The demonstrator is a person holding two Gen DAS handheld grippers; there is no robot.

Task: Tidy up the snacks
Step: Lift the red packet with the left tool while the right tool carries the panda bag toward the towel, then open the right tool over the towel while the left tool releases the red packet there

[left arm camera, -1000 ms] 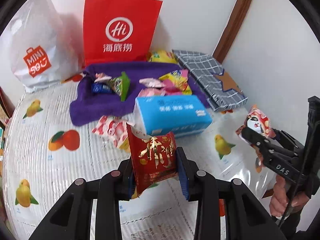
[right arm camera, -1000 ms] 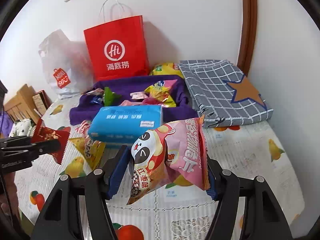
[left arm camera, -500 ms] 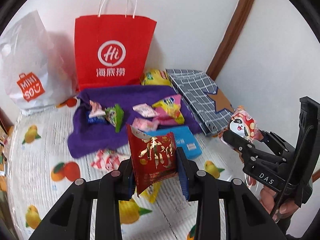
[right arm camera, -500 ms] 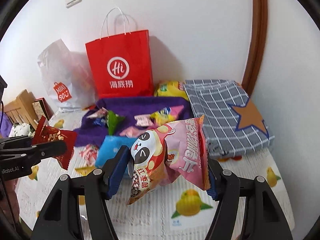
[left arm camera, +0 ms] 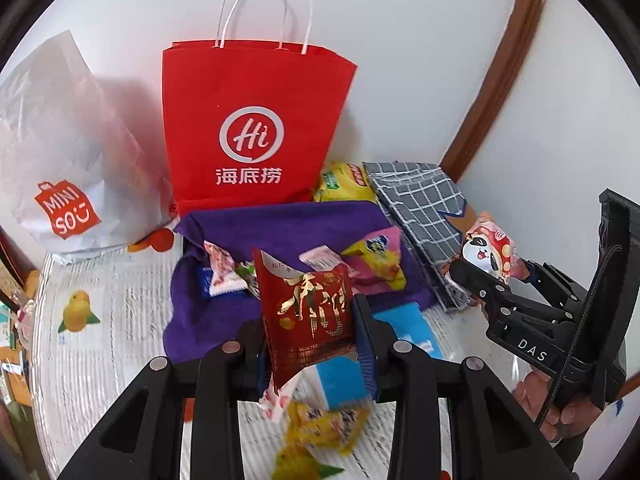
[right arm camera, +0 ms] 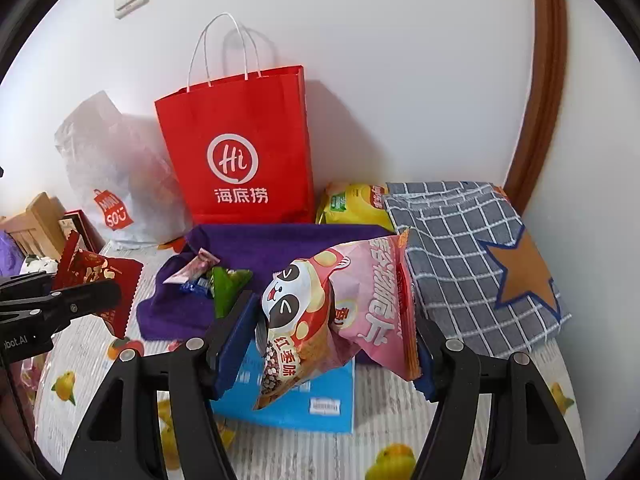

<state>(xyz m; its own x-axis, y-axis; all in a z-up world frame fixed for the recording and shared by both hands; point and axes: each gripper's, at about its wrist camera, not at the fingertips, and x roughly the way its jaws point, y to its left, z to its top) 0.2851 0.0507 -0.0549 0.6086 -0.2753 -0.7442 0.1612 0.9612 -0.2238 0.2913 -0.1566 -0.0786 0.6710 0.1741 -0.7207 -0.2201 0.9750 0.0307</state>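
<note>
My left gripper point(left arm camera: 312, 340) is shut on a dark red snack packet with gold lettering point(left arm camera: 306, 312), held above the table; it also shows at the left of the right wrist view point(right arm camera: 100, 280). My right gripper point(right arm camera: 332, 344) is shut on a pink panda snack bag point(right arm camera: 340, 312), also seen in the left wrist view point(left arm camera: 486, 254). A red paper bag with white handles point(left arm camera: 252, 132) point(right arm camera: 236, 148) stands open against the wall behind a purple cloth point(left arm camera: 280, 224) point(right arm camera: 280, 244) that holds several small snacks.
A white Miniso plastic bag point(left arm camera: 60, 168) stands left of the red bag. A yellow chip bag point(right arm camera: 352, 204) and a grey checked cloth with a star point(right arm camera: 472, 256) lie at the right. A blue tissue pack point(right arm camera: 304, 396) and loose yellow snacks point(left arm camera: 324, 428) lie below the grippers.
Both grippers have risen and moved toward the red paper bag, each still holding its packet. The red bag looks larger and its open top is nearer.
</note>
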